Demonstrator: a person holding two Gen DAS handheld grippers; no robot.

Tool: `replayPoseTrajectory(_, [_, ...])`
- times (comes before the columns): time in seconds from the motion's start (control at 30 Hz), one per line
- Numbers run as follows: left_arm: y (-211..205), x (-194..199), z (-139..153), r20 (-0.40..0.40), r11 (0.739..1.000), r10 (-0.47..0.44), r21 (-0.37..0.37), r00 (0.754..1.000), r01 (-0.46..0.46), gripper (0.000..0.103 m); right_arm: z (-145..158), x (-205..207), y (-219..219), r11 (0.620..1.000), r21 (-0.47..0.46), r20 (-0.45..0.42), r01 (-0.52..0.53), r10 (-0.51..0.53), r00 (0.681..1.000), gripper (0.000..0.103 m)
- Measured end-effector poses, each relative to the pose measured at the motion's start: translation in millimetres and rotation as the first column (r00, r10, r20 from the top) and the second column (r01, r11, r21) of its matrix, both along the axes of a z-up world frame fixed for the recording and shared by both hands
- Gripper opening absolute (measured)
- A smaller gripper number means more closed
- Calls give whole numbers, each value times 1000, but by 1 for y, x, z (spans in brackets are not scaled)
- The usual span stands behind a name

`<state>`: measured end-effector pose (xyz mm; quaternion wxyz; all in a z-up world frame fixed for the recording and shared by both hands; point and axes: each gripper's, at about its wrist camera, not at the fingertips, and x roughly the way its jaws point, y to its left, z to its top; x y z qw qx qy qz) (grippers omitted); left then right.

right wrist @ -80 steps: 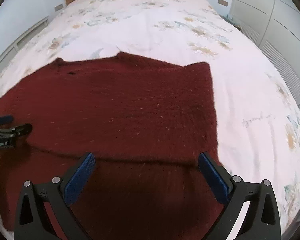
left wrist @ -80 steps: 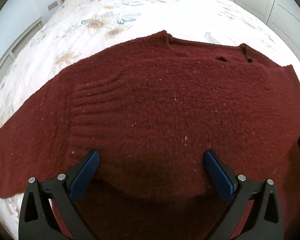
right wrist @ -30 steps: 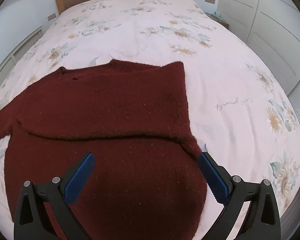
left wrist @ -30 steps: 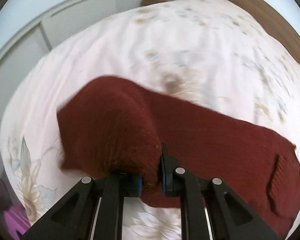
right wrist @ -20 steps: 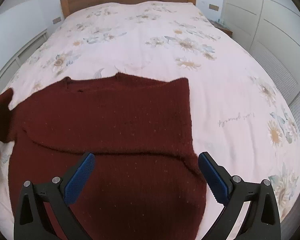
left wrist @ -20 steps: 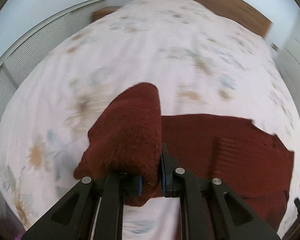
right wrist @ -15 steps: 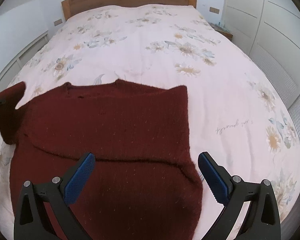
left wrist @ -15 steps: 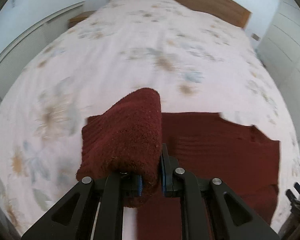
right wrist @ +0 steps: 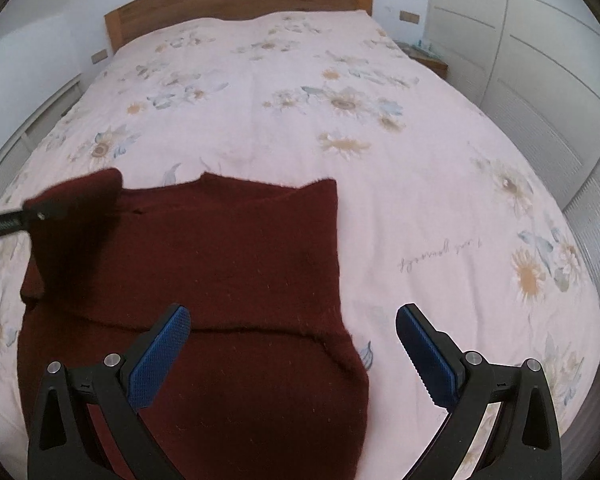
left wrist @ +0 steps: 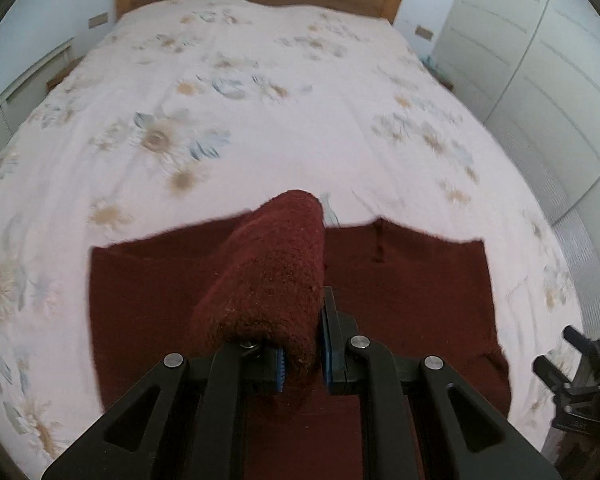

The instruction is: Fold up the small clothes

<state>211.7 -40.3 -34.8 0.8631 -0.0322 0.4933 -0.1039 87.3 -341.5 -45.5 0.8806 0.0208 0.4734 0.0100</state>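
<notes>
Left wrist view: left tool (left wrist: 303,362) clenched on sleeve (left wrist: 276,276) of dark red sweater (left wrist: 412,300), sleeve lifted above sweater body. Sweater lies flat on bed (left wrist: 260,120) with floral cover. Right tool (left wrist: 572,364) at far right edge.

Right wrist view: right tool (right wrist: 292,354) spread wide, gripping nothing, above sweater (right wrist: 228,264) lower right part. Left tool (right wrist: 4,226) at left edge holds raised sleeve (right wrist: 76,216).

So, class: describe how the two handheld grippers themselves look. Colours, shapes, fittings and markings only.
The left gripper and right gripper match: black angular frames with triangular cut-outs, round silver bolt heads at the joints, and blue textured pads lining the fingers. Small white lettering, too blurred to read, marks the left gripper's side in the right wrist view. No cables or sleeves show.
</notes>
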Motion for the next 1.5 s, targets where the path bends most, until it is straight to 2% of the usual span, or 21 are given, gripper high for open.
replayPoseTrajectory(0.17, [-19,-4,-49,-87,998,-20,59,996,26,11,-17,-4,-3,1000,4,-37,12,-12,999,103])
replayPoseTrajectory(0.23, [-23,-5,-66,-105,993,-28,107,994,40,13,-22,-5,-4,1000,13,-49,18,-18,999,103])
replayPoseTrajectory(0.3, [-26,-7,-77,-115,988,-43,145,992,60,14,-26,-6,-5,1000,18,-57,20,-19,998,103])
replayPoseTrajectory(0.37, [-25,-10,-85,-125,986,-52,150,991,71,15,-29,-7,-5,1000,22,-63,22,-21,998,103])
replayPoseTrajectory(0.5, [-31,-10,-95,-181,982,-60,165,982,91,24,-30,-9,-6,999,26,-64,23,-21,998,103])
replayPoseTrajectory(0.57, [-33,-13,-94,-176,982,-67,164,982,96,38,-28,-10,-8,999,28,-60,26,-24,998,103])
replayPoseTrajectory(0.63, [-34,-14,-90,-182,983,-70,156,981,99,67,-27,-11,-10,999,29,-55,28,-27,998,103])
replayPoseTrajectory(0.7, [-35,-15,-88,-196,983,-72,155,978,103,80,-25,-11,-14,999,32,-46,39,-37,998,103])
replayPoseTrajectory(0.83, [-39,-21,-78,-205,979,-105,151,973,137,100,-19,-13,-24,996,56,-30,75,-73,997,103])
replayPoseTrajectory(1.0, [-30,-42,-63,-188,973,-170,123,967,195,102,-17,-14,-25,997,8,-22,74,-74,997,103])
replayPoseTrajectory(1.1, [-12,-54,-57,-175,969,-174,145,969,200,102,-21,-15,-26,996,37,-34,75,-74,997,103])
replayPoseTrajectory(1.33, [79,-64,-49,-145,953,-65,284,987,105,102,-25,-12,-9,998,43,-47,42,-40,998,103])
replayPoseTrajectory(1.5, [133,-65,-66,-177,952,-1,301,984,55,102,-27,-8,14,1000,26,-58,-9,11,998,103])
